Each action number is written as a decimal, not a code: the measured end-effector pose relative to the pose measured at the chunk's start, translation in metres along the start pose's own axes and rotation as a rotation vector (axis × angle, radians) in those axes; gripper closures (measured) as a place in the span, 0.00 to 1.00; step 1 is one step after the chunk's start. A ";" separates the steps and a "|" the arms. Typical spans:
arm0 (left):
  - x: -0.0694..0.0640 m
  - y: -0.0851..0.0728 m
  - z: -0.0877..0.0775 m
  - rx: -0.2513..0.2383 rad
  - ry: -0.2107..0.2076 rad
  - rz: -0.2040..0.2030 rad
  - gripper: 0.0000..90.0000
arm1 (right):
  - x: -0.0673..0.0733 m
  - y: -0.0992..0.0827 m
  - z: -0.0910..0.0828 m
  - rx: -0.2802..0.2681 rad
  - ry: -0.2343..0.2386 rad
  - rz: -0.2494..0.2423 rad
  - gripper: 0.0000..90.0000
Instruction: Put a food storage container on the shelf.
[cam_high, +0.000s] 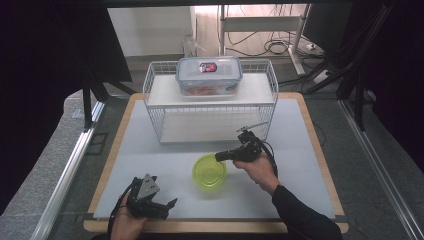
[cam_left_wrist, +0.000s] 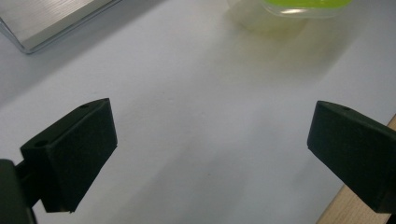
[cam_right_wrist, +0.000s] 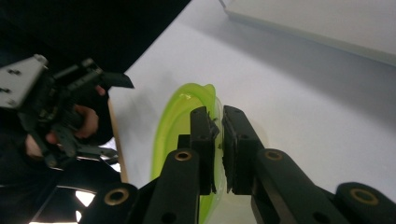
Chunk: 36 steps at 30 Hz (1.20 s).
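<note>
Right gripper (cam_right_wrist: 215, 135): jaws nearly closed, clamped on the rim of the green bowl (cam_high: 209, 171). In the right gripper view the thin clear-green wall sits pinched between the two pads, one pad inside the rim, one outside. Only a narrow gap between the pads, taken up by the rim.

In the high view the right gripper (cam_high: 220, 156) comes in from the bowl's right side, reaching level across to the upper right edge of the rim, with the right hand (cam_high: 260, 167) behind it. The bowl sits on the counter (cam_high: 300, 150), in front of the wire rack (cam_high: 210, 102), roughly centre and a bit toward the person. Can't tell whether the bowl is tipped or flat on the surface.

Left gripper (cam_left_wrist: 212, 140): jaws wide apart, nothing between them, just bare counter below. It points toward the bowl (cam_left_wrist: 303, 7), which is well apart from the jaws. In the high view the left gripper (cam_high: 167, 204) is at the near left of the counter, in the left hand (cam_high: 127, 220), close to the front edge.

Farther out: the rack's top shelf carries a clear lidded container (cam_high: 209, 75) with a blue-edged lid, something orange inside.
</note>
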<state>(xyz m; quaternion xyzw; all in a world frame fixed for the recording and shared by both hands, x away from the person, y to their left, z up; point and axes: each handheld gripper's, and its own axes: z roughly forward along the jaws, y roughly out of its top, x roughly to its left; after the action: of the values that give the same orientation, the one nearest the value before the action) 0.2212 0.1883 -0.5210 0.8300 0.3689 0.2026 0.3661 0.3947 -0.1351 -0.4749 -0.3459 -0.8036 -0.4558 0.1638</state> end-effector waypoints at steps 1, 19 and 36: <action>0.000 0.000 0.000 0.000 0.000 0.000 0.01 | 0.000 0.000 -0.002 -0.006 -0.003 0.002 0.94; 0.001 0.000 -0.002 -0.017 0.006 -0.009 0.01 | 0.008 0.012 -0.028 -0.105 0.057 0.024 0.94; 0.001 0.001 -0.002 -0.020 0.007 -0.004 0.01 | 0.026 0.035 -0.050 -0.175 0.100 0.004 0.94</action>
<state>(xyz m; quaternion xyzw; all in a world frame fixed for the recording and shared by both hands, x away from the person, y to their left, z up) 0.2205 0.1894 -0.5191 0.8247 0.3698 0.2087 0.3735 0.3987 -0.1549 -0.4111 -0.3371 -0.7508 -0.5408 0.1738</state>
